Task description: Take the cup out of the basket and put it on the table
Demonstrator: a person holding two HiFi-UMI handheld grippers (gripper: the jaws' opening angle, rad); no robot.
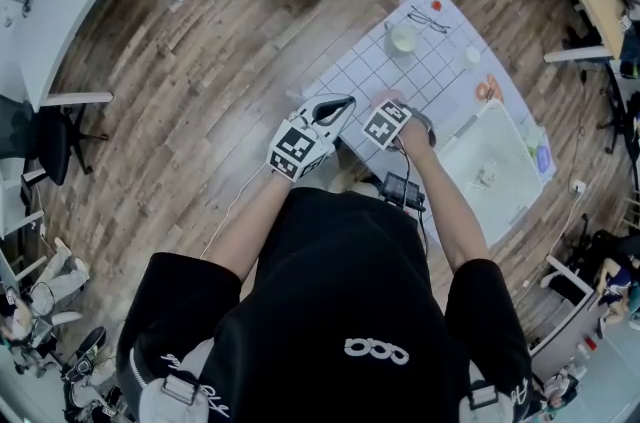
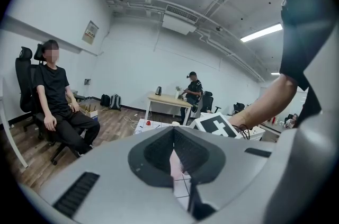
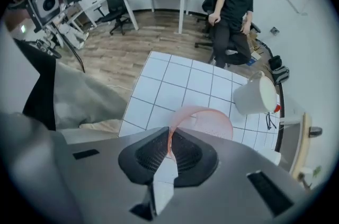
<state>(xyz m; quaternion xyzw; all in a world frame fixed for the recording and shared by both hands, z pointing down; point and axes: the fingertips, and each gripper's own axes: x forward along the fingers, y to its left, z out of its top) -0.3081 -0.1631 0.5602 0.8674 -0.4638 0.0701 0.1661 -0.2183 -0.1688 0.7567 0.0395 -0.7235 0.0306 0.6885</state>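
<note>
A see-through pink cup (image 3: 207,121) hangs just above the white gridded mat (image 3: 175,85), near its close edge. My right gripper (image 3: 168,137) points straight down and is shut on the cup's rim. In the head view that gripper (image 1: 390,116) shows mostly as its marker cube, and the cup under it is largely hidden. The white basket (image 1: 510,201) stands at the right end of the table, with one small pale object inside. My left gripper (image 1: 335,109) hovers beside the right one over the mat's near-left corner. Its jaws (image 2: 174,137) are shut with nothing between them.
A white cup (image 3: 257,95) lies on the mat beyond the pink one and shows pale green in the head view (image 1: 404,38). Small items sit along the mat's far edge. A person sits on an office chair (image 2: 53,96) nearby. Desks ring the wooden floor.
</note>
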